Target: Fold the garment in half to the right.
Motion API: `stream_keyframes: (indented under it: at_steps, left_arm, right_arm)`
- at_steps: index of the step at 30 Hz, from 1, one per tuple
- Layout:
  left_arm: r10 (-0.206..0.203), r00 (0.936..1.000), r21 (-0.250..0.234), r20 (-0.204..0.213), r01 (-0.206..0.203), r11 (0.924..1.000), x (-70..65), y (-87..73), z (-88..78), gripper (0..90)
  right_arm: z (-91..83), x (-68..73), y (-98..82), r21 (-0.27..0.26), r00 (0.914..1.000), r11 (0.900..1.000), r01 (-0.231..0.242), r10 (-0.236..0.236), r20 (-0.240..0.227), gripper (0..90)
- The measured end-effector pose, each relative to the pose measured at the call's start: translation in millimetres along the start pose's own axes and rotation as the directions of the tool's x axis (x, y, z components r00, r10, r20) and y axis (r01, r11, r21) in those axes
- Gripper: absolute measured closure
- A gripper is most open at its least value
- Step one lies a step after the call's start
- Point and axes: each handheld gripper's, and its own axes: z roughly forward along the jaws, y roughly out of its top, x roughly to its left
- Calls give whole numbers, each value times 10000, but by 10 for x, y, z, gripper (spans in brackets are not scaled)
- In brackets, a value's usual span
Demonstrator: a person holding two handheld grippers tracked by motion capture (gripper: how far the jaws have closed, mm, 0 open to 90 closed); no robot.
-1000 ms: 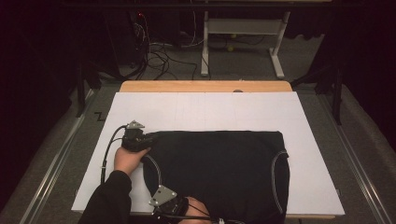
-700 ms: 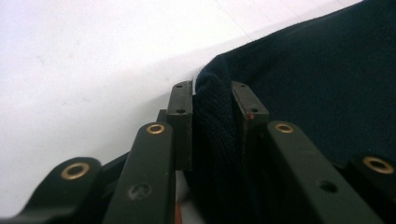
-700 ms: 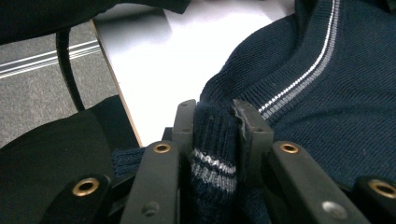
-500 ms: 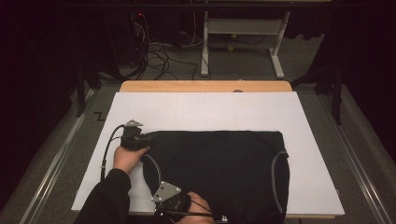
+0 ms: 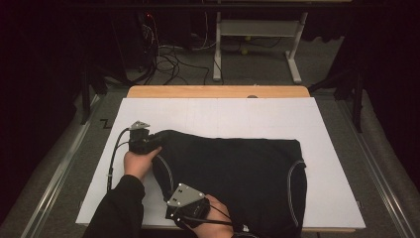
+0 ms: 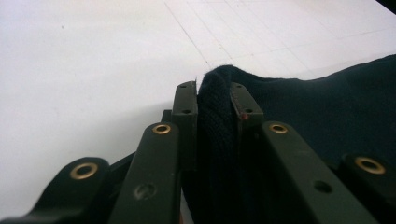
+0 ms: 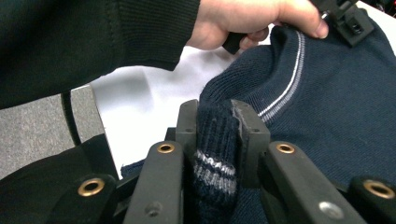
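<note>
Sweater (image 5: 237, 168) in both clamped grippers

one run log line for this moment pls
left gripper: shut on sweater far-left edge | right gripper: shut on striped near-left hem | sweater: spread on white table

The left hand-held gripper (image 5: 140, 135) sits at the person's left, gripped from behind by the left hand (image 5: 140, 162), its forearm in a dark sleeve (image 5: 119, 208) coming up from the bottom edge. Its jaws stand close together, pinching a fold of dark knit. The right hand-held gripper (image 5: 184, 204) lies nearer the person, held by the right hand (image 5: 214, 223), jaws likewise clamped on knit fabric.
</note>
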Motion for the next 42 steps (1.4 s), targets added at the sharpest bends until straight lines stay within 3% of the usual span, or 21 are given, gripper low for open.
stream_keyframes:
  at_steps: [6, 17, 28, 37, 42]
  left_arm:
    - [-185, 9993, -74, -333, 182, 9998, 51, 36, -54, 722]
    - [-335, 9962, -127, -799, 326, 9994, 282, 1, -240, 721]
    - [-796, 9899, -279, -1173, 769, 9967, 566, -169, -419, 720]
    - [-893, 9842, -333, -1530, 852, 9958, 762, -265, -624, 720]
    - [-817, 9806, -341, -1782, 769, 9965, 805, -286, -709, 717]
  right_arm:
    - [53, 12, 38, -61, 10000, 10000, 43, -43, -41, 760]
    - [222, 88, 179, -70, 9991, 9994, 329, -330, -266, 760]
    - [416, 202, 288, -217, 9977, 9991, 373, -384, -556, 760]
    - [563, 334, 375, -365, 9953, 9986, 384, -415, -872, 760]
    - [607, 374, 427, -430, 9933, 9981, 435, -479, -1055, 760]
